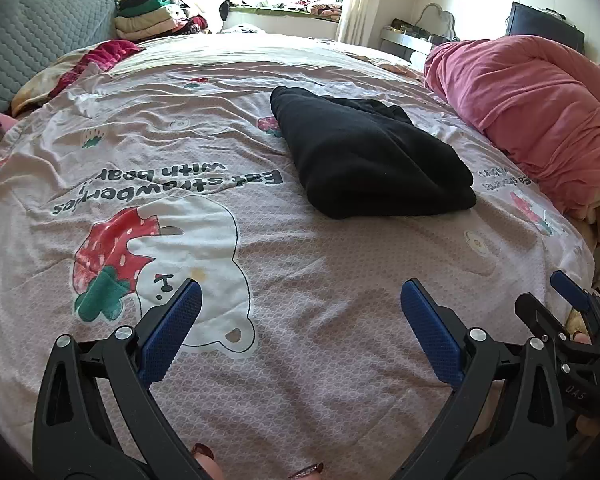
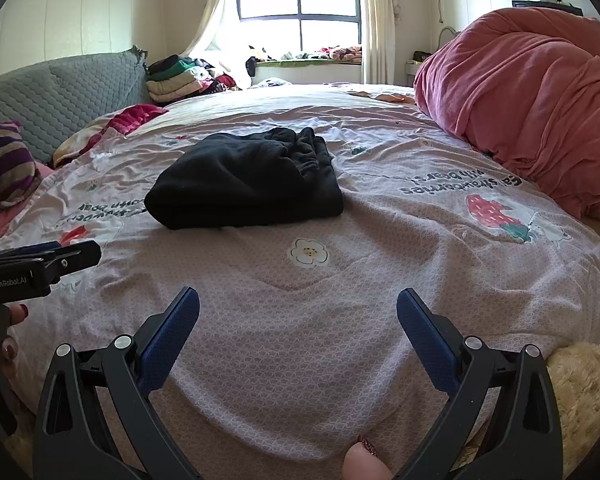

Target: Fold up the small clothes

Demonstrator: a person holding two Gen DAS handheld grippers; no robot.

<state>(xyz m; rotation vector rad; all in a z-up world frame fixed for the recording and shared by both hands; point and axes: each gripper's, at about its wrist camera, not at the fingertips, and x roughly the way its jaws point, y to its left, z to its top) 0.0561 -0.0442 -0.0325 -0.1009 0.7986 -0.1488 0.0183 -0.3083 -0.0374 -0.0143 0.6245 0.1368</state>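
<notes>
A black garment [image 1: 374,152] lies folded into a thick rectangle on the pink printed bed sheet [image 1: 300,272]. The right wrist view shows the same black garment [image 2: 248,180] ahead and slightly left, its gathered waistband at the far end. My left gripper [image 1: 300,304] is open over bare sheet, well short of the garment, with nothing between its blue pads. My right gripper [image 2: 298,312] is also open and empty, hovering near the bed's front edge. The right gripper [image 1: 572,312] shows at the left wrist view's right edge, and the left gripper [image 2: 40,260] at the right wrist view's left edge.
A bunched pink duvet [image 1: 540,108] fills the bed's right side. A grey quilted headboard [image 1: 40,32], striped pillows [image 2: 8,164] and a pile of folded clothes [image 2: 180,76] sit at the left and back. A cream plush object [image 2: 584,400] is at lower right.
</notes>
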